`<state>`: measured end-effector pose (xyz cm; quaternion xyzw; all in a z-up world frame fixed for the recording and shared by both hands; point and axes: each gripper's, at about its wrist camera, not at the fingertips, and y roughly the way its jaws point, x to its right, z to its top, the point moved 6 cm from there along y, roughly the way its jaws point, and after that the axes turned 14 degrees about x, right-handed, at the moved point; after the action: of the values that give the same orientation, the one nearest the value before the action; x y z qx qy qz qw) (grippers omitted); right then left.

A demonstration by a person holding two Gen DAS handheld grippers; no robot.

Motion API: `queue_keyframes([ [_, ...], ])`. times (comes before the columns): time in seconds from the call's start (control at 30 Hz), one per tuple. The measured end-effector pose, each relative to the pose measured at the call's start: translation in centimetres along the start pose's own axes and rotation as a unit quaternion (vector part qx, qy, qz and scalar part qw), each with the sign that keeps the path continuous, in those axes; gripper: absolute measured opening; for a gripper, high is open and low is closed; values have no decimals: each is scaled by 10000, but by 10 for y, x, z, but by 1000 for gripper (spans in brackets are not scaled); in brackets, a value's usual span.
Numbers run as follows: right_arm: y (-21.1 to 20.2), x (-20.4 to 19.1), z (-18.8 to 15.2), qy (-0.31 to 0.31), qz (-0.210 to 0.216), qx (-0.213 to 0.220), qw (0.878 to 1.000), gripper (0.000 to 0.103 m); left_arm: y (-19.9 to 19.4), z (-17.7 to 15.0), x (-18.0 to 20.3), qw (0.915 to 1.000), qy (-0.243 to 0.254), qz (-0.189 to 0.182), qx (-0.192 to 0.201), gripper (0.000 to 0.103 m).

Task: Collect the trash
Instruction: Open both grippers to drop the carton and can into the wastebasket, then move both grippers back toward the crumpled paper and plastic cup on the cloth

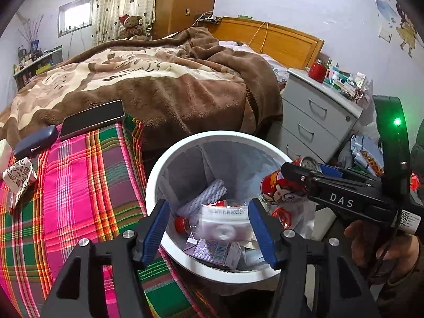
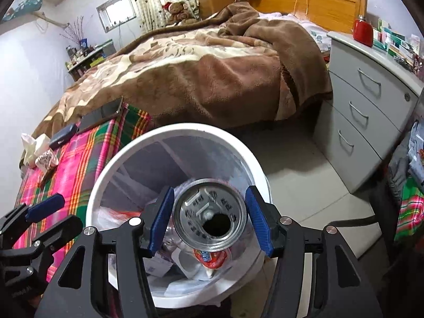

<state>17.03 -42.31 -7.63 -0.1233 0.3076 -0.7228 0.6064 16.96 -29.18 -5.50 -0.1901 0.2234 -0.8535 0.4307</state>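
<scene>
A white bin [image 1: 220, 135] [image 2: 185, 128] with a clear liner stands beside the bed, holding wrappers, a small carton and a red-capped bottle [image 1: 181, 224]. My left gripper [image 1: 210, 232] [image 2: 53, 216] hangs open over the bin. A blurred clear plastic packet [image 1: 225, 222] lies below, between its blue pads, touching neither. My right gripper [image 2: 209, 222] [image 1: 291, 182] is over the bin's right side. A red drink can [image 2: 212, 217] [image 1: 278, 188] sits between its pads, opened lid toward the camera. A thin gap shows at each side of the can.
On the plaid cloth [image 1: 79, 185] lie a phone [image 1: 92, 119], a dark case [image 1: 35, 139] and a crumpled paper wrapper [image 1: 20, 176]. A brown blanket [image 1: 172, 87] covers the bed. A grey drawer unit [image 2: 371, 100] stands on the right. A hand [image 1: 381, 243] grips the right tool.
</scene>
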Motion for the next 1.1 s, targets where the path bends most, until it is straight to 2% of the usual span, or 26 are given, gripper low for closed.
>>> queue_keyframes([
  [0.17,-7,-8,8,-16,77,188,9998,58,-12,5,-7,9999,-50,25,107,62],
  [0.6,-13,-52,13,-195,419,346,9983,58,-49,8,-49,9986,-250,314,359,62],
  [1.1,-7,-104,3,-453,762,300,9956,58,-76,0,-109,9947,-469,769,499,62],
])
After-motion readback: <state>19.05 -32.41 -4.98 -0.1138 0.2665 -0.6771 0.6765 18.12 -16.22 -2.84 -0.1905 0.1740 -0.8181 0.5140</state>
